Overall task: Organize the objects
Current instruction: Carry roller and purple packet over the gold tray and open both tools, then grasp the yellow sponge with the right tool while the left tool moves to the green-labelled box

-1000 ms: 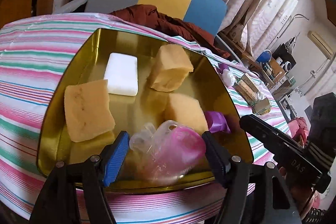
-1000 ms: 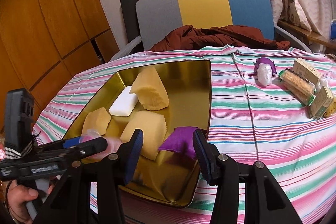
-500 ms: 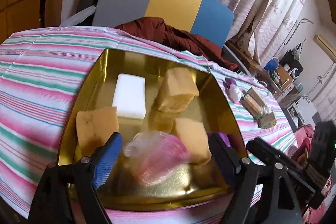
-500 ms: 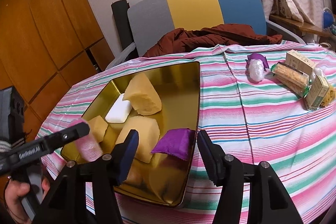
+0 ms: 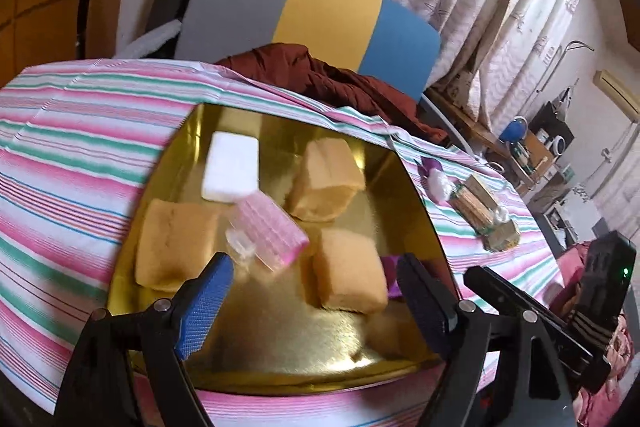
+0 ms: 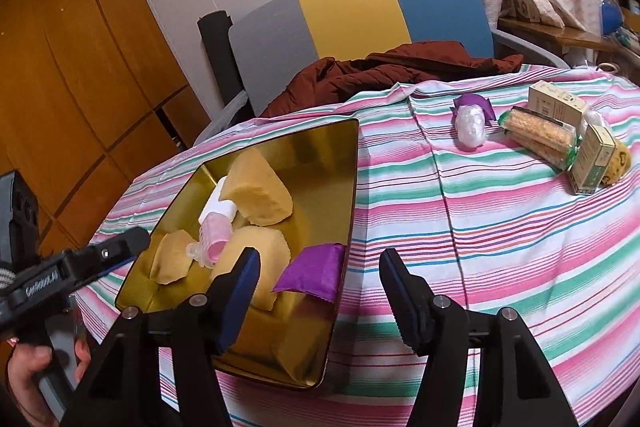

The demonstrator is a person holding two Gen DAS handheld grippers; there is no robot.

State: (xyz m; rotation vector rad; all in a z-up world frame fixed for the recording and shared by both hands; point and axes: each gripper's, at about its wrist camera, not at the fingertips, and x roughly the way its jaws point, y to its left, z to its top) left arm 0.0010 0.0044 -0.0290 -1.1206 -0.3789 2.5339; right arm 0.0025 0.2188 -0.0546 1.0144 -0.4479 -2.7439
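Lying just ahead of the wide-open, empty left gripper (image 5: 310,301), the pink ribbed plastic bottle (image 5: 267,233) rests tilted in the shiny gold metal tray (image 5: 280,343) among yellow sponge blocks (image 5: 176,243). The right gripper (image 6: 318,297) gapes empty too, a purple fabric pouch (image 6: 314,269) between its fingers on the tray's edge over the striped surface (image 6: 480,227).

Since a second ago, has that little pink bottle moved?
Yes. The pink bottle left the left gripper and now lies deeper in the gold tray, beside the white soap bar.
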